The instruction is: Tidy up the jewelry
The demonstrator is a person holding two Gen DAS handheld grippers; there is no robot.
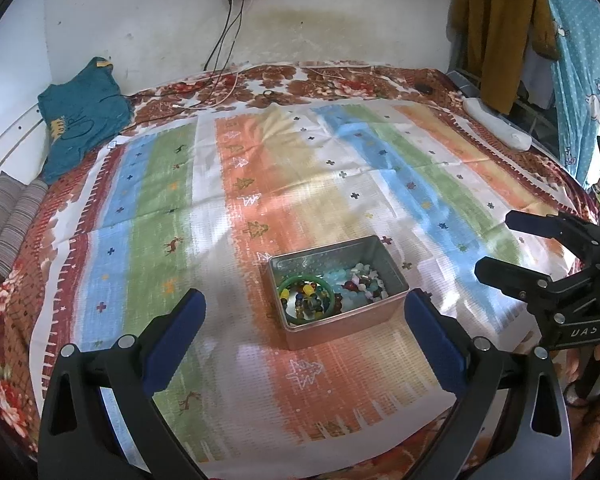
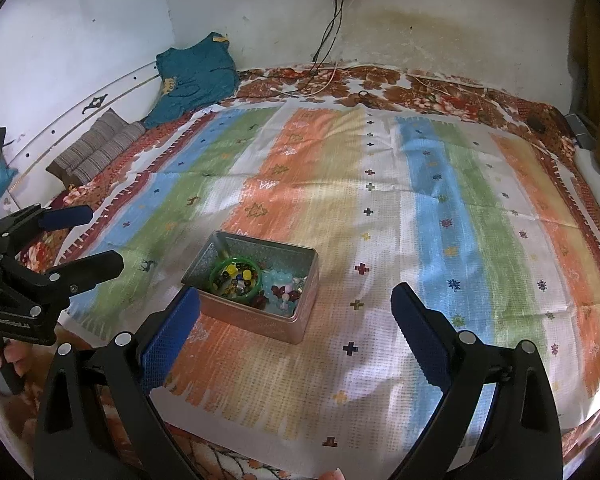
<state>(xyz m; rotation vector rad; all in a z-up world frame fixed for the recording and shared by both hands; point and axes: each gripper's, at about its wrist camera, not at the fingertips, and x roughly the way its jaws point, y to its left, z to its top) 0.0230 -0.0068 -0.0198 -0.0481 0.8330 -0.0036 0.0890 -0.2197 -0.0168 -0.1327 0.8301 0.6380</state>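
Note:
A metal tin (image 1: 382, 261) stands on the striped cloth (image 1: 260, 184). It holds a green bangle (image 1: 290, 282), a multicoloured bead bracelet (image 1: 310, 300) and pale blue and pink beads (image 1: 356, 280). My left gripper (image 1: 306, 306) is open and empty, just in front of the tin. My right gripper (image 1: 496, 244) is open and empty to the tin's right. In the right wrist view the tin (image 2: 306, 280) sits left of centre with the bangle (image 2: 216, 270) inside; my right gripper (image 2: 296, 304) is open near it, and my left gripper (image 2: 98, 236) is open at the left.
The cloth lies on a floral bedsheet (image 1: 16, 300). A teal garment (image 1: 80, 116) and striped pillows (image 1: 8, 220) lie at the far left. Cables (image 1: 228, 92) trail from a wall socket. Hanging clothes (image 1: 500, 32) and a white roll (image 1: 496, 124) are at the right.

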